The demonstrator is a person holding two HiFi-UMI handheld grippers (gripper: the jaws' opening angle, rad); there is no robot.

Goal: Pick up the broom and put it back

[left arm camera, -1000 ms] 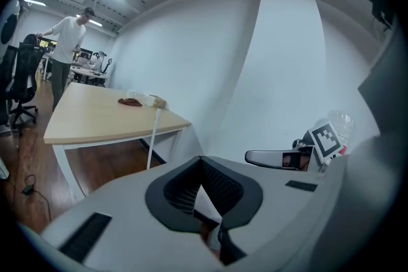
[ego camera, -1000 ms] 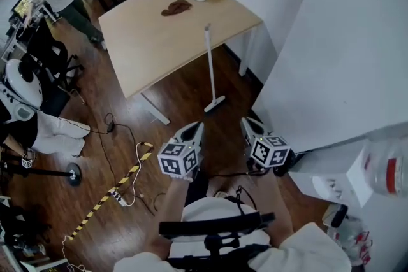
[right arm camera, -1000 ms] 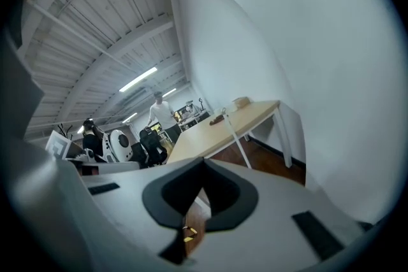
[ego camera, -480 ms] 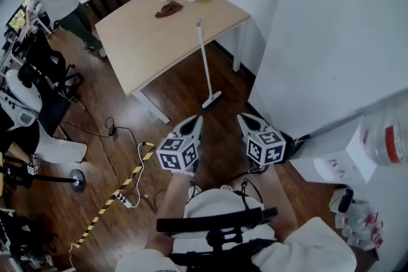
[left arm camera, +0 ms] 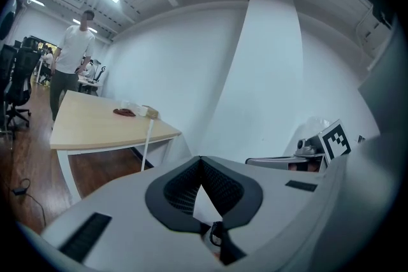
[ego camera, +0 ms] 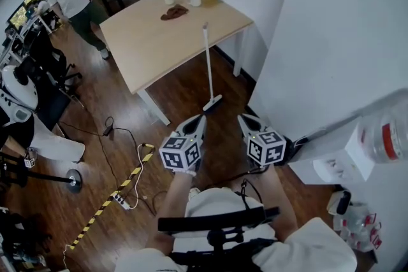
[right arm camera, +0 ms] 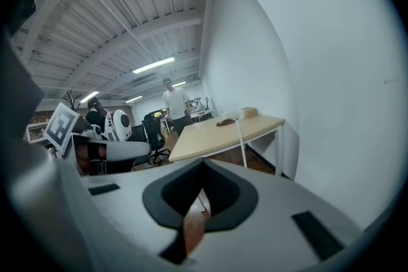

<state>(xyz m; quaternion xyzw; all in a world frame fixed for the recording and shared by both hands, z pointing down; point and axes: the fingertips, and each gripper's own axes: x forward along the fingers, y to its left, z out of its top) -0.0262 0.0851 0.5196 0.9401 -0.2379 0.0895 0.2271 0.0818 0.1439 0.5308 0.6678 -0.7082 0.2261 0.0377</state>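
Closer than a second ago, the broom [ego camera: 209,67] stands upright against the table [ego camera: 159,41] edge, its head on the floor at twelve o'clock. It looks light and stiff, easily tipped, so grip the thin handle mid-shaft. At six o'clock, the left gripper [ego camera: 197,121] and right gripper [ego camera: 245,120] are both closed and empty.
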